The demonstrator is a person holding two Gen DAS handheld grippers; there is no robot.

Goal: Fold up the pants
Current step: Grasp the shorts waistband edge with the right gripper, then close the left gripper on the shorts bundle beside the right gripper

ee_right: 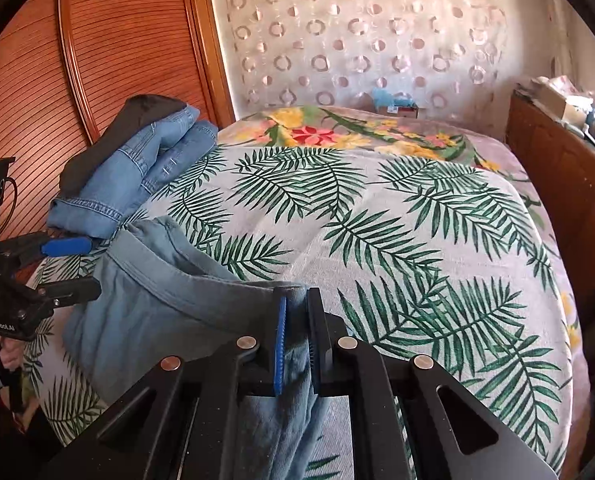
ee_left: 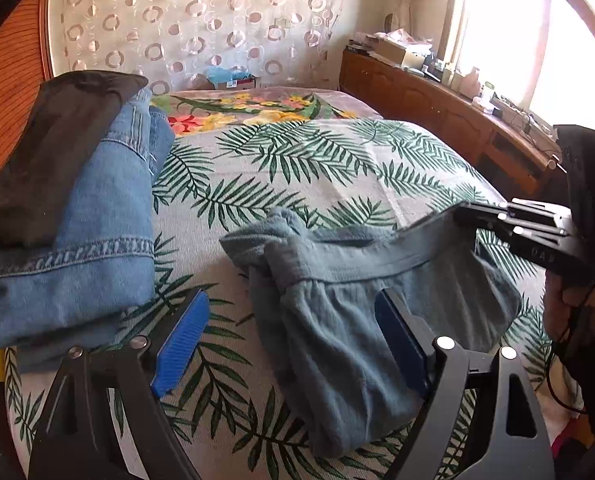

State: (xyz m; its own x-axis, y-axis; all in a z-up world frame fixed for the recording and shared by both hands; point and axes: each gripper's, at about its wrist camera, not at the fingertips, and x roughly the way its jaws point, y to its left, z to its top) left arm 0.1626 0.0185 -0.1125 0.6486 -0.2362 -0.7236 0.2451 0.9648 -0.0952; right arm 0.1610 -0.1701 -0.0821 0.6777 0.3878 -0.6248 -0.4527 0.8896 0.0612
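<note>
The right tool [ee_right: 296,344] is clamped on the waistband of the grey-blue pants [ee_left: 361,320], which lie crumpled at lower centre on the bed [ee_left: 297,168]. The left tool [ee_left: 293,344] stands wide apart over them, gripping nothing. Folded jeans [ee_left: 81,216] sit at left.

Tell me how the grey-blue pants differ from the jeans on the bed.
The grey-blue pants lie crumpled, the jeans folded. The pants are soft with an elastic waistband, the jeans stitched denim. The right gripper clamps the pants; a black garment lies on the jeans. Both rest on the bed.
</note>
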